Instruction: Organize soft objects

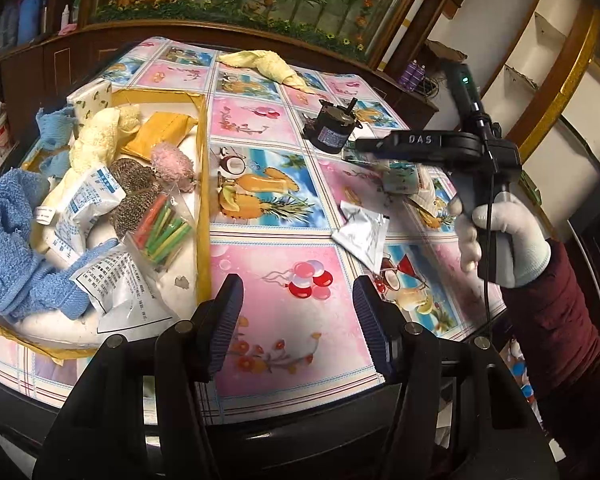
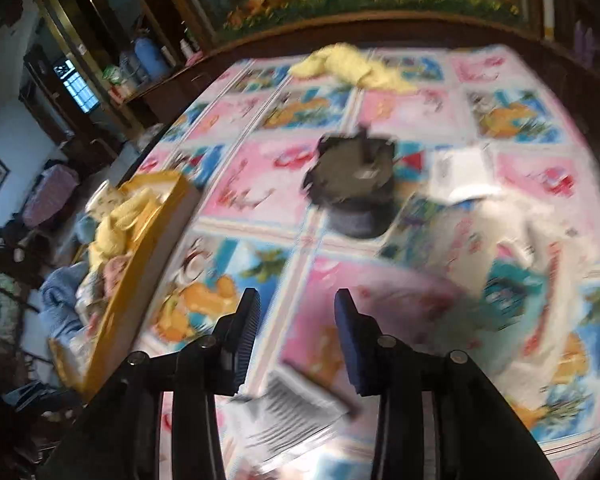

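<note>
The left gripper [image 1: 298, 322] hangs over the near edge of the table [image 1: 280, 220], its two fingers apart with nothing between them, above a pink square of the patterned cloth. Its view is sharp. At the left stands a yellow-rimmed box [image 1: 204, 152] piled with soft things: a blue towel [image 1: 8, 236], a cream cloth [image 1: 96, 136], a pink fluffy ball [image 1: 172, 162], white packets [image 1: 88, 196] and a bag of coloured sticks [image 1: 162, 232]. Only this view shows the right gripper [image 1: 364, 146] from the side, held by a gloved hand [image 1: 500, 240] over the right part of the table; from here I cannot tell how its fingers stand. A silver pouch [image 1: 362, 232] lies below it.

The right wrist view is blurred, yet it shows the fingers [image 2: 248, 336] of the right gripper [image 2: 296, 336] set fairly close, with a gap and nothing pinched. A striped white packet [image 2: 288, 412] lies on the table just beneath them. A black round object [image 2: 352, 184] sits mid-table, and a yellow cloth [image 2: 348, 66] lies at the far edge, outside the box [image 2: 140, 264].
</note>
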Demonstrator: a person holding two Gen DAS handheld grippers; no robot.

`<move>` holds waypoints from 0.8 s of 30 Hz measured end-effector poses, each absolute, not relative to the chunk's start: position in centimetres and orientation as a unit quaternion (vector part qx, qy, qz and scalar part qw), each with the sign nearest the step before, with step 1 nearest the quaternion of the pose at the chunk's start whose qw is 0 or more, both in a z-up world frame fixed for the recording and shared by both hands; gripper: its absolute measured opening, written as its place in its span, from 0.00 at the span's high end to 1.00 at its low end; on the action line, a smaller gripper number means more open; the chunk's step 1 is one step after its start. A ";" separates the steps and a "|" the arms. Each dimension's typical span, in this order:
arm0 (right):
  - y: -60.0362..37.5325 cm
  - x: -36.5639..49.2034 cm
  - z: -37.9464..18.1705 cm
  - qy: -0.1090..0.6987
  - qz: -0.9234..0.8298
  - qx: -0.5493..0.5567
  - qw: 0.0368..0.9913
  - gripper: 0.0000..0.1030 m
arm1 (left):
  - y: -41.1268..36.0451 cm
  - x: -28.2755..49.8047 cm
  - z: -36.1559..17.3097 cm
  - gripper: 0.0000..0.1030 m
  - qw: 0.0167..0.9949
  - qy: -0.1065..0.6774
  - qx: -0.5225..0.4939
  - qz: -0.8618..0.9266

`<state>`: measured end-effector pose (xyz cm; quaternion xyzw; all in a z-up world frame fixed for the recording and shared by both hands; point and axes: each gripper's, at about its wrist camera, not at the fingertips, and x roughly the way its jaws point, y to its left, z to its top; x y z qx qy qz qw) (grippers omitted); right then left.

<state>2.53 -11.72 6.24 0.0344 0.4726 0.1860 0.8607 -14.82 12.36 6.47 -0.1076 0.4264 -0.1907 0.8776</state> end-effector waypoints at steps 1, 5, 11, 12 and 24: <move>-12.1 2.9 6.8 0.455 0.149 0.006 0.878 0.62 | 12.2 -14.8 6.3 0.44 0.877 0.428 -0.109 -0.191; -13.4 7.0 5.7 0.463 0.076 -0.037 0.883 0.62 | 11.3 -15.1 6.2 0.44 0.872 0.432 -0.103 -0.204; -15.0 11.7 1.9 0.512 0.039 0.009 0.858 0.61 | 10.5 -15.6 6.6 0.44 0.872 0.430 -0.093 -0.217; -15.1 11.8 1.6 0.523 0.046 0.018 0.851 0.62 | 10.4 -15.6 6.6 0.44 0.871 0.429 -0.092 -0.220; -11.3 4.4 2.1 0.566 0.197 0.065 0.798 0.60 | 9.3 -15.4 6.0 0.44 0.864 0.439 -0.089 -0.231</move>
